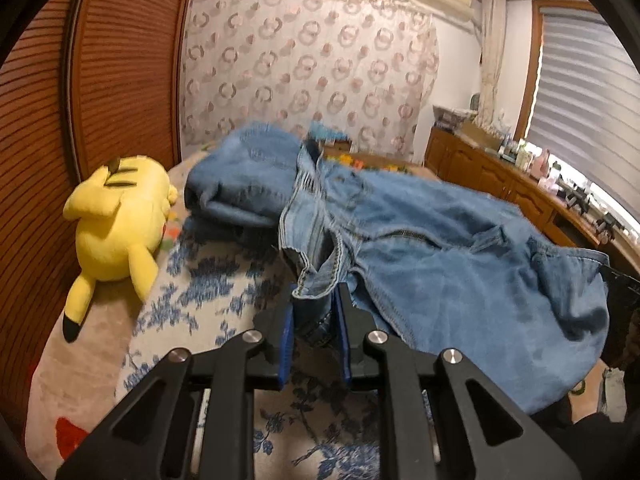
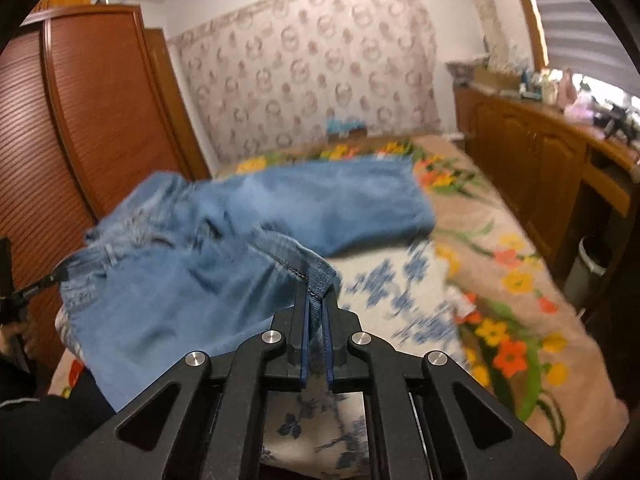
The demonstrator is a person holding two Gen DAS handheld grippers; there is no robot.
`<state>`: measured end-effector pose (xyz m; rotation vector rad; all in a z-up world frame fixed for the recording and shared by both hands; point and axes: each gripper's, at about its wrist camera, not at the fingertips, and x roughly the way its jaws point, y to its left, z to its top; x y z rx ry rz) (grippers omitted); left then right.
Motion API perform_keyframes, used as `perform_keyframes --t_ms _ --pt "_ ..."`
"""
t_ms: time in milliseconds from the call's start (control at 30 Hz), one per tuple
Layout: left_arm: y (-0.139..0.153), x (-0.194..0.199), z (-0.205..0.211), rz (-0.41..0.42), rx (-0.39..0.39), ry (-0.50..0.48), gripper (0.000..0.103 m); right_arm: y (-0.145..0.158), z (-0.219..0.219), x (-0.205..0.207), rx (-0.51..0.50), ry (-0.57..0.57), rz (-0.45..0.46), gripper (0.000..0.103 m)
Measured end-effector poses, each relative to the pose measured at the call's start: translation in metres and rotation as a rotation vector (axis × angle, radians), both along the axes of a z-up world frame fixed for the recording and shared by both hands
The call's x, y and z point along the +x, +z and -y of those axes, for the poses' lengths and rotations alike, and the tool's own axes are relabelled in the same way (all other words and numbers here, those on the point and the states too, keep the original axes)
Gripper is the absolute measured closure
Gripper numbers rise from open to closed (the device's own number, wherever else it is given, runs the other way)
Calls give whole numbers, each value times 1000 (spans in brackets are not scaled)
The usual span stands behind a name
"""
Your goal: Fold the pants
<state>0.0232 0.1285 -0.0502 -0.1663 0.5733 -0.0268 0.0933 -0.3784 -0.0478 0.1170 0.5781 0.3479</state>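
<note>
Light blue denim pants [image 1: 420,240] hang stretched between my two grippers above the bed, with the legs trailing onto the bed toward the far wall. My left gripper [image 1: 316,296] is shut on the waistband by the open fly. My right gripper [image 2: 316,300] is shut on the other waistband corner; the pants [image 2: 224,248] spread from it to the left and away. The right gripper's dark tip shows at the right edge of the left wrist view [image 1: 620,284].
A yellow plush toy [image 1: 116,224] lies on the bed's left side by a brown slatted wardrobe [image 1: 120,60]. The bed cover [image 2: 500,280] has flower prints. A wooden sideboard [image 2: 532,152] with small items runs along the right. A bin [image 2: 586,264] stands beside the bed.
</note>
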Motion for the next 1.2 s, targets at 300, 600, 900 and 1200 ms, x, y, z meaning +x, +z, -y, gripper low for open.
perform_keyframes --t_ms 300,600,900,1200 --pt "51 -7 -2 131 -7 5 90 75 43 -19 15 -114 192 100" --pt "94 -34 -7 265 -4 27 92 120 54 -27 4 -138 307 100" --pt "71 -18 -6 192 -2 12 92 104 43 -14 -43 -134 271 100" --pt "59 -3 -2 148 11 10 92 67 40 9 -77 -145 183 100"
